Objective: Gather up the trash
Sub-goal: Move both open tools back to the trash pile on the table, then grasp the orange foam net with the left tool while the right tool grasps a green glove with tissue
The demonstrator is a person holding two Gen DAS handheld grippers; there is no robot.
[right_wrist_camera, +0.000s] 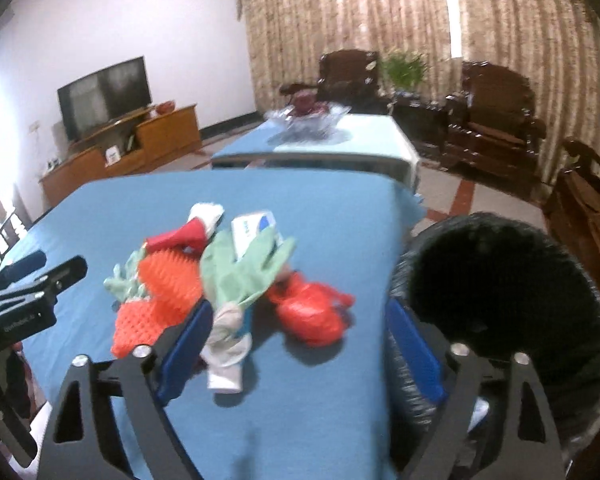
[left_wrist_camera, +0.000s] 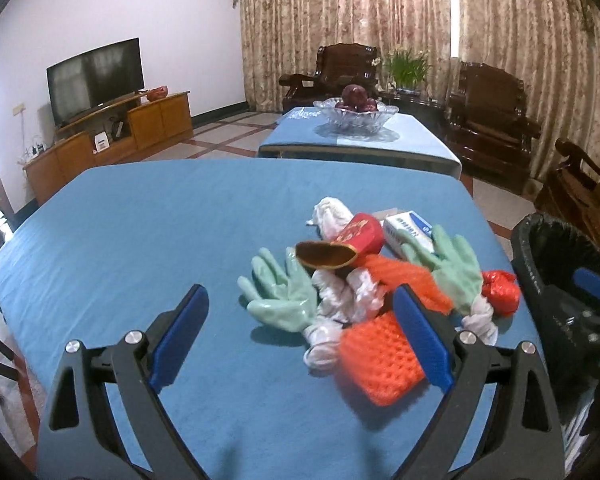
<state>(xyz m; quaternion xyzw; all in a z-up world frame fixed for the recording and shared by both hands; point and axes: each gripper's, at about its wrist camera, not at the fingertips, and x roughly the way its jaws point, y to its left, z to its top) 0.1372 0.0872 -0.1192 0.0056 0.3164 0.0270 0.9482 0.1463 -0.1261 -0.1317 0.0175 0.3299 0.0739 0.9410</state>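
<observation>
A heap of trash lies on the blue table [left_wrist_camera: 148, 224]: two green gloves [left_wrist_camera: 280, 296] [right_wrist_camera: 248, 268], orange foam nets [left_wrist_camera: 380, 360] [right_wrist_camera: 148, 316], a red paper cup [left_wrist_camera: 348, 240], a white-blue box [left_wrist_camera: 408, 232] [right_wrist_camera: 252, 228], white crumpled plastic [left_wrist_camera: 344, 292] and a red plastic bag [left_wrist_camera: 500, 288] [right_wrist_camera: 312, 312]. My left gripper [left_wrist_camera: 300, 336] is open and empty, just before the heap. My right gripper [right_wrist_camera: 296, 344] is open and empty, in front of the red bag. A black-lined trash bin [right_wrist_camera: 500, 292] [left_wrist_camera: 560, 256] stands at the table's right edge.
A second table with a glass fruit bowl [left_wrist_camera: 356, 114] stands behind. Dark wooden armchairs [left_wrist_camera: 492, 120] line the curtained back wall. A TV [left_wrist_camera: 96, 76] on a wooden cabinet is at the left. The left gripper's body [right_wrist_camera: 28, 292] shows at the right wrist view's left edge.
</observation>
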